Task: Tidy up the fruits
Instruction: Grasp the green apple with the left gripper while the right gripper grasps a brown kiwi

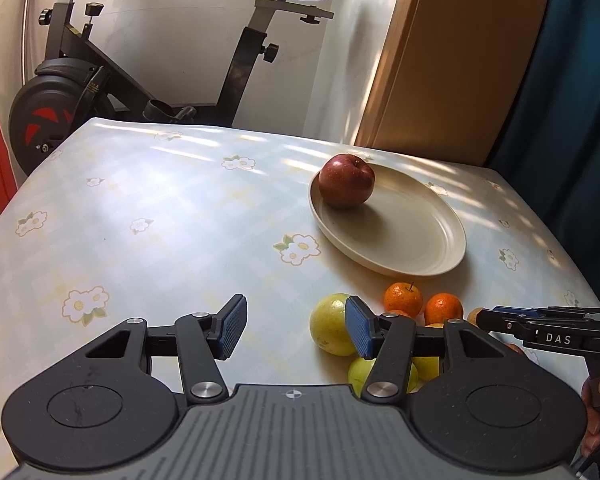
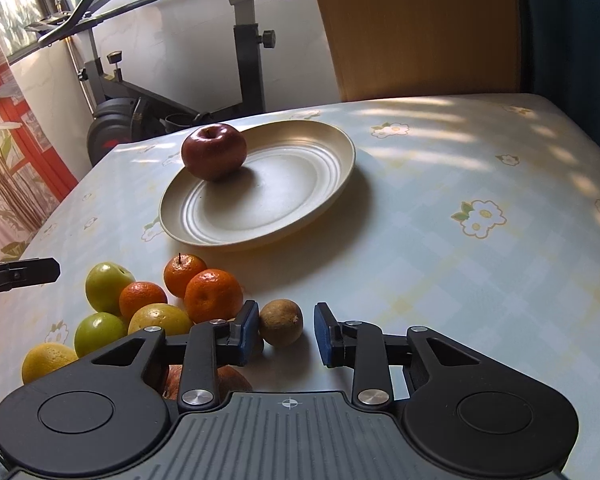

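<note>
Nearest you, your right gripper (image 2: pixel 286 330) has its jaws straddling a small brown fruit (image 2: pixel 281 322) at the edge of the pile. The left pad is against it or very nearly so, while a clear gap shows on the right, so the jaws are not yet clamped on it. Your left gripper (image 1: pixel 296 328) hangs above the surface (image 1: pixel 160 208) with its jaws apart and nothing between them; a yellow-green fruit (image 1: pixel 327 324) sits just behind its right pad.

The job looks barely begun. The pile lies just past your right jaws: three oranges, the nearest (image 2: pixel 213 295) just beside the left pad, two green fruits (image 2: pixel 107 285), yellowish ones (image 2: pixel 160 318) and a reddish one half hidden under the gripper body (I cannot tell what it is). All of it remains loose on the flowered cloth.

Farther out, the cream plate (image 2: pixel 320 196) holds a single red apple (image 2: pixel 214 151) near its far-left rim, with most of the dish bare.

What crowds you is the pile itself: the orange could get nudged as the jaws shut. Beyond the surface stand an exercise bike (image 1: pixel 92 80) and a wooden panel (image 1: pixel 452 60), well clear.
</note>
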A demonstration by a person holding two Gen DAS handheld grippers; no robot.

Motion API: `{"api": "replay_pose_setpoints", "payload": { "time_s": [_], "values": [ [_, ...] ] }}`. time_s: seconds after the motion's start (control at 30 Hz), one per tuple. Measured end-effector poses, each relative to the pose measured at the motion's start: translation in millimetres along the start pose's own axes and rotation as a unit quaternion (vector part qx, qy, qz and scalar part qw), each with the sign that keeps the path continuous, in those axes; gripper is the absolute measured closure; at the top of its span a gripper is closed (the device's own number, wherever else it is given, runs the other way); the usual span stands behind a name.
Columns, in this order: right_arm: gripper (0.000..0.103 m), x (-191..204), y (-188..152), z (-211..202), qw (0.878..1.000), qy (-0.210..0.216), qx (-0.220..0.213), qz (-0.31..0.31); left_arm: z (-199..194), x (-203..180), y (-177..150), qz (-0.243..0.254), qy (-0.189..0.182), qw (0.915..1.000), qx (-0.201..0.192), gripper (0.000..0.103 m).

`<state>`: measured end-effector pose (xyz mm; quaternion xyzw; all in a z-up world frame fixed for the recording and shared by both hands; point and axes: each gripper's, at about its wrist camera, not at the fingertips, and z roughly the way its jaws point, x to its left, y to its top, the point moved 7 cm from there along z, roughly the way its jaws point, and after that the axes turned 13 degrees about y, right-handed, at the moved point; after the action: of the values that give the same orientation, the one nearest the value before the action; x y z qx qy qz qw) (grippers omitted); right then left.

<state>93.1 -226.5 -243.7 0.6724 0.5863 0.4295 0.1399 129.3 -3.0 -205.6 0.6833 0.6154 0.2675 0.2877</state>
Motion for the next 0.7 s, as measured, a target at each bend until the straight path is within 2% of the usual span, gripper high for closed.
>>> {"api": "replay_pose_setpoints", "payload": {
  "time_s": [0.1, 0.33, 0.53, 0.7],
  "values": [
    [0.080, -2, 0, 1, 1.000, 0.015, -0.003, 0.014, 2, -1, -2, -0.001, -0.004, 1.0000, 0.004, 0.046],
    [0.080, -6, 1, 3, 0.999, 0.029, -0.008, 0.033, 6, -7, -5, -0.001, -0.020, 0.9997, 0.015, 0.046],
    [0.081, -2, 2, 0, 0.999, 0.025, -0.014, 0.020, 10, -12, -7, 0.002, -0.032, 0.9992, 0.023, 0.046],
    [0.081, -1, 8, -7, 0.999, 0.017, -0.026, 0.008, 27, -21, -3, 0.002, -0.051, 0.9976, 0.046, 0.046]
  ]
}}
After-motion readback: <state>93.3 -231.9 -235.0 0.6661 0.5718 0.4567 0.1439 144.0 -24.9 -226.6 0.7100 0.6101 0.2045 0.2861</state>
